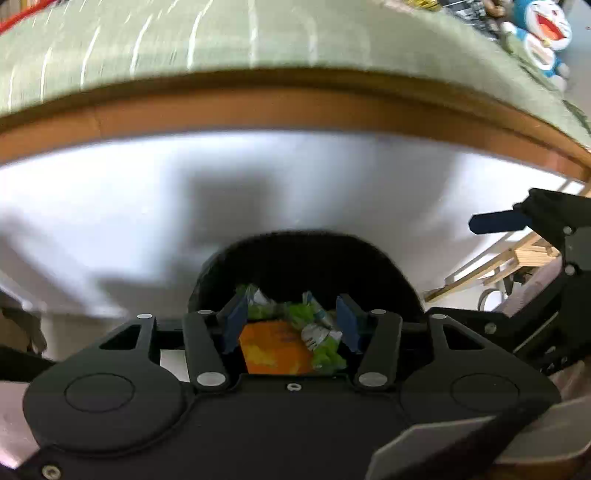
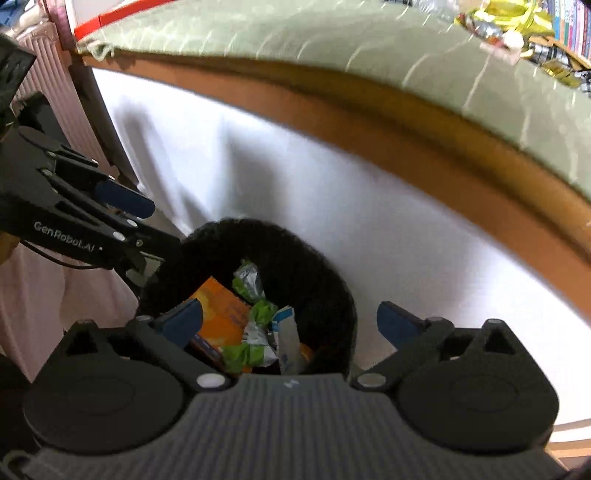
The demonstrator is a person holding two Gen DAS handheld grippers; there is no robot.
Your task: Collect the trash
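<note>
A black bin (image 1: 306, 240) stands on the floor below both grippers, against the white side of a table. Inside it lie an orange box (image 1: 273, 347), crumpled green and silver wrappers (image 1: 325, 352) and a blue-and-white carton strip (image 2: 288, 339). My left gripper (image 1: 291, 321) hangs over the bin's mouth, open about halfway, its blue pads (image 1: 236, 321) touching nothing. My right gripper (image 2: 290, 323) is wide open above the same bin (image 2: 258, 229), with the orange box (image 2: 221, 310) and green wrappers (image 2: 243, 352) seen far below between its fingers. Gold foil wrappers (image 2: 509, 18) lie on the table top.
The table has a green cloth (image 1: 258, 37) and a brown wooden edge (image 1: 295, 107) above a white drape (image 1: 295, 177). A blue cat plush (image 1: 543, 29) sits at its far right. A pink ribbed case (image 2: 44, 74) stands left of the bin, and a wooden frame (image 1: 517, 254) lies to the right.
</note>
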